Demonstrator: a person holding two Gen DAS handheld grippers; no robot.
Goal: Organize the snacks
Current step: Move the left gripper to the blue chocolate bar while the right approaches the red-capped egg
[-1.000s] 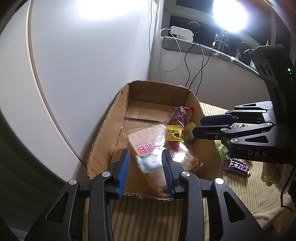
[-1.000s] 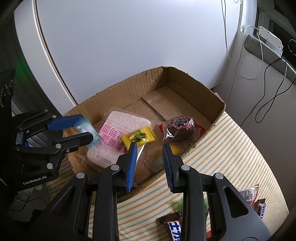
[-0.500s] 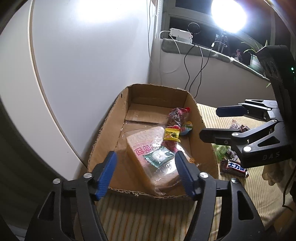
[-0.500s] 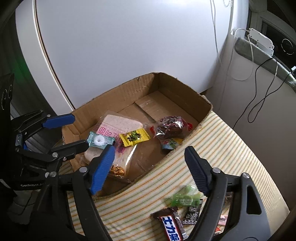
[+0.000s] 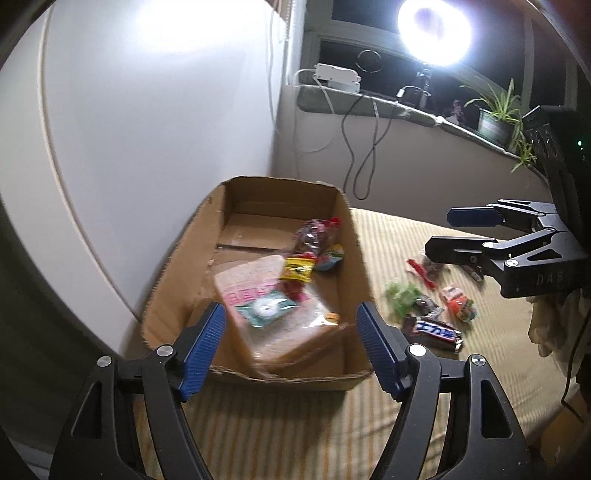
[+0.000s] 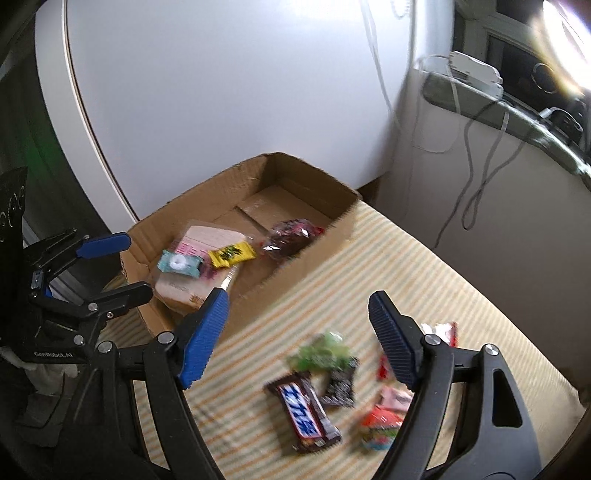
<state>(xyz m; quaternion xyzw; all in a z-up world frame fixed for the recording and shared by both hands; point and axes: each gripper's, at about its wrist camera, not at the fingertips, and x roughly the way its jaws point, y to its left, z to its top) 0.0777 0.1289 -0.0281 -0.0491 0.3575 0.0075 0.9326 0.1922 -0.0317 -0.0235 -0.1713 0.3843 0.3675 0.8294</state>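
An open cardboard box (image 5: 173, 266) (image 6: 325, 240) stands on a striped cloth. Inside lie a pink sandwich pack (image 5: 280, 325) (image 6: 199, 240), a teal candy (image 5: 264, 308) (image 6: 179, 263) on top of it, a yellow packet (image 5: 297, 268) (image 6: 232, 253) and a dark red wrapped snack (image 5: 314, 236) (image 6: 290, 240). My left gripper (image 5: 290, 347) (image 6: 110, 264) is open and empty above the box's near edge. My right gripper (image 6: 299, 338) (image 5: 454, 232) is open and empty above loose snacks on the cloth: a Snickers bar (image 6: 303, 410) (image 5: 432, 330), a green packet (image 6: 321, 354) (image 5: 400, 297) and orange-red candies (image 6: 384, 421) (image 5: 458, 302).
A white curved panel (image 5: 147, 110) rises behind the box. A windowsill (image 5: 369, 101) with a power strip, dangling cables, a plant and a bright lamp (image 5: 434, 29) lies at the back right. The striped cloth (image 6: 424, 280) stretches right of the box.
My left gripper opened and dropped the teal candy onto the sandwich pack. My right gripper opened too and pulled back from the box towards the loose snacks.
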